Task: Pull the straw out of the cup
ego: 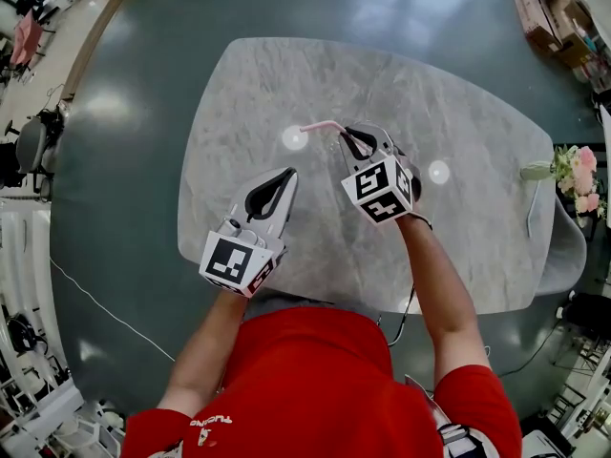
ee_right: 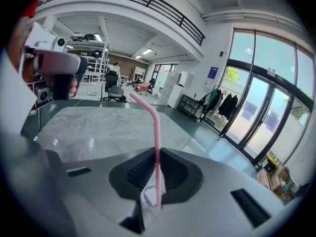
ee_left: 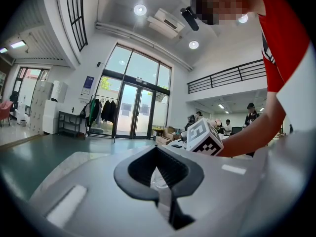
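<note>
- Red shirt (ego: 325, 380) of the person fills the bottom of the head view, with both forearms reaching out over the grey marble counter (ego: 458, 218).
- Right hand-held gripper (ego: 351, 141) is clenched on the pink straw (ee_right: 157, 147), its dark ribbed pads pressing the stem from both sides.
- Above that grip the straw rises and bends over towards the left hand-held gripper.
- Below the grip, the straw's foot stands in a clear plastic cup (ee_right: 150, 191), seen just under the jaws in the right gripper view; the head view hides the cup behind the gripper.
- Left hand-held gripper (ego: 284, 179) has its jaws drawn together, near the straw but apart from it.
- Pink flowers (ego: 578, 175) stand at the counter's far right edge.
</note>
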`<state>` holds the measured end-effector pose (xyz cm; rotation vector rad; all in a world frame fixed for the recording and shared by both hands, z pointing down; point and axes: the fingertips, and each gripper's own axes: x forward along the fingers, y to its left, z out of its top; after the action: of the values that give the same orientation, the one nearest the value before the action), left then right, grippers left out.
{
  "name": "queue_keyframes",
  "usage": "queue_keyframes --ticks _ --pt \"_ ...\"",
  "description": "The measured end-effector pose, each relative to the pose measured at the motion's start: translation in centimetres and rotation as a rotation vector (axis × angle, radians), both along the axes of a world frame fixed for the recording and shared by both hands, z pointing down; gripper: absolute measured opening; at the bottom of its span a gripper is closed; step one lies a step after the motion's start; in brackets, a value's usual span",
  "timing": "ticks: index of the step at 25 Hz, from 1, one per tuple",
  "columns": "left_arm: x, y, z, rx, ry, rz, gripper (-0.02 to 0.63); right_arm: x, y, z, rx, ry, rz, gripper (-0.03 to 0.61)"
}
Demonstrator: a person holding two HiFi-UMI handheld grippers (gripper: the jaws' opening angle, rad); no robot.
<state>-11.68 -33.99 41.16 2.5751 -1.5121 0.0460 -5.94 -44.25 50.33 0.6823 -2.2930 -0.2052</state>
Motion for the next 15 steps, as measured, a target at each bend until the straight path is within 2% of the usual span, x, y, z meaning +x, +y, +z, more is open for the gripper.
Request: queue_keyframes --ticks 9,15 --pt "-0.2 0.2 -0.6 0.008 -0.002 -0.008 0.005 0.1 -0.4 -2.6 0.026 -0.076 0.038 0.023" --pt "-0.1 0.2 -1.3 0.025 -0.001 0.01 0.005 1.0 -0.3 -6.2 0.002 -0.242 0.118 0.023"
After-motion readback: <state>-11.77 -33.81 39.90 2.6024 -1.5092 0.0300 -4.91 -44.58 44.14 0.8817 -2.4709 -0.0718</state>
